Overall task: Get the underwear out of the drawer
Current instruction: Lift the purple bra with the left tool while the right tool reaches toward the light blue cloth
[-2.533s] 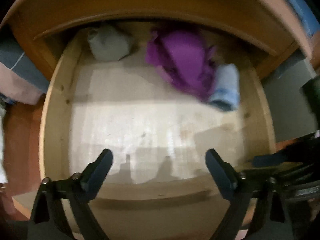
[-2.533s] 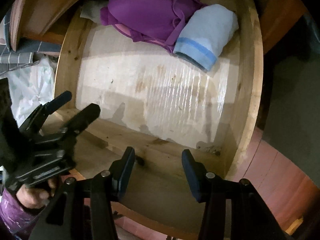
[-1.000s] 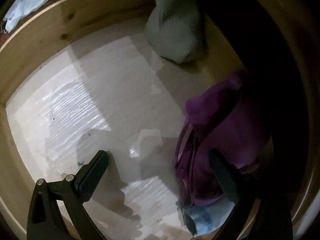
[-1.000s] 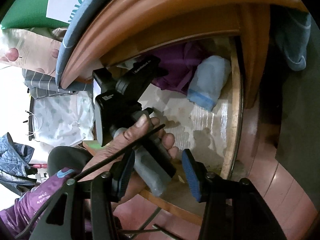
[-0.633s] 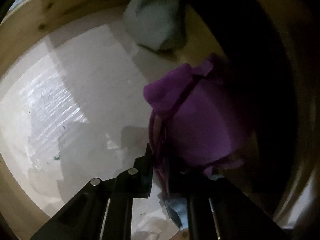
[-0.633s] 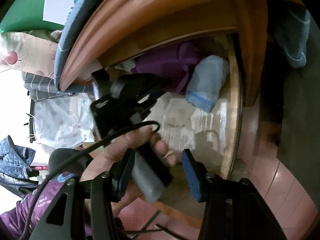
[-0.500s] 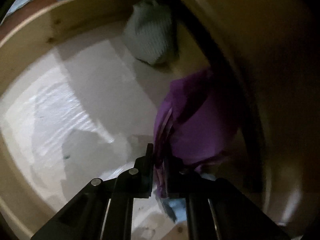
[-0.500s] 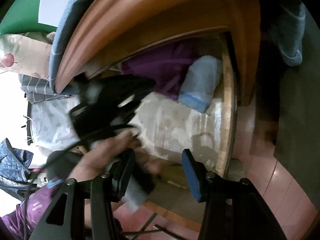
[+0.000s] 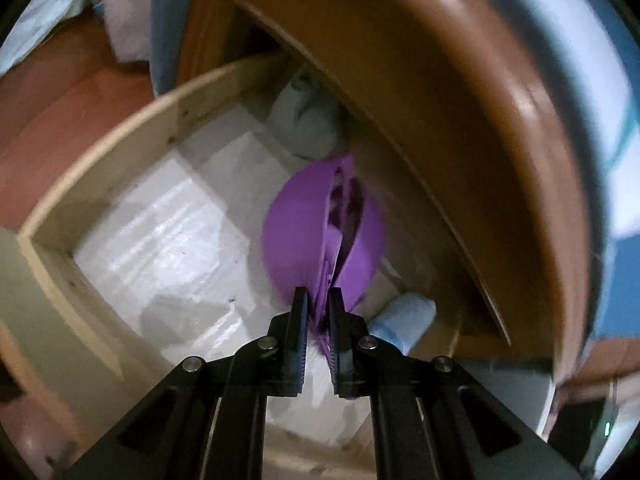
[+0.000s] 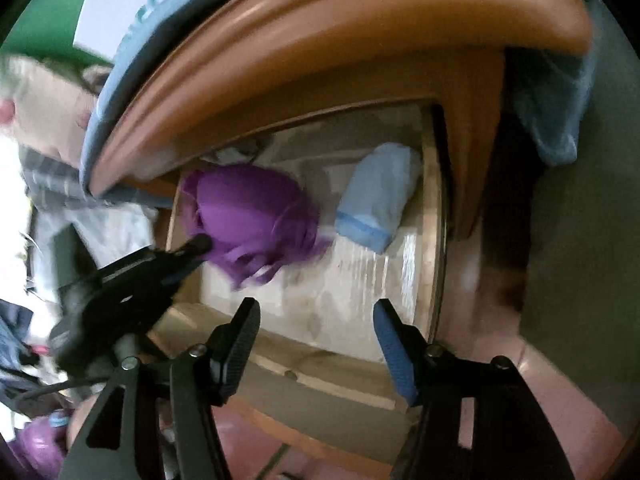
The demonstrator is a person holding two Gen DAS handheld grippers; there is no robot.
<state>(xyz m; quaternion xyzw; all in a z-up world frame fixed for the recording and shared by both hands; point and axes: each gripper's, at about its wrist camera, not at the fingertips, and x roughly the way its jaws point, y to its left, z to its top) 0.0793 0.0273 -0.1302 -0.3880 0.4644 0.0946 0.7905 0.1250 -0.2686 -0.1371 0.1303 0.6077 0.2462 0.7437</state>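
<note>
A: What is the left hand-held gripper (image 9: 318, 304) doing?

B: Its jaws are pressing almost together on an edge of the purple underwear (image 9: 320, 232). The garment is hanging bunched from the fingertips over the drawer (image 9: 120, 168), above the pale liner; in the right wrist view the same gripper (image 10: 198, 246) is showing at the garment's left edge, over the drawer's left wall.

A: And the right hand-held gripper (image 10: 316, 312)?

B: Its jaws are standing well apart and opening, with nothing between them. It is pointing down over the drawer's front edge, touching nothing.

A: What else is lying in the drawer?

B: A blue roll (image 10: 380, 196) is lying by the right wall, just beside the underwear, and a grey bundle (image 9: 308, 128) is sitting at the back under the brown top.
</note>
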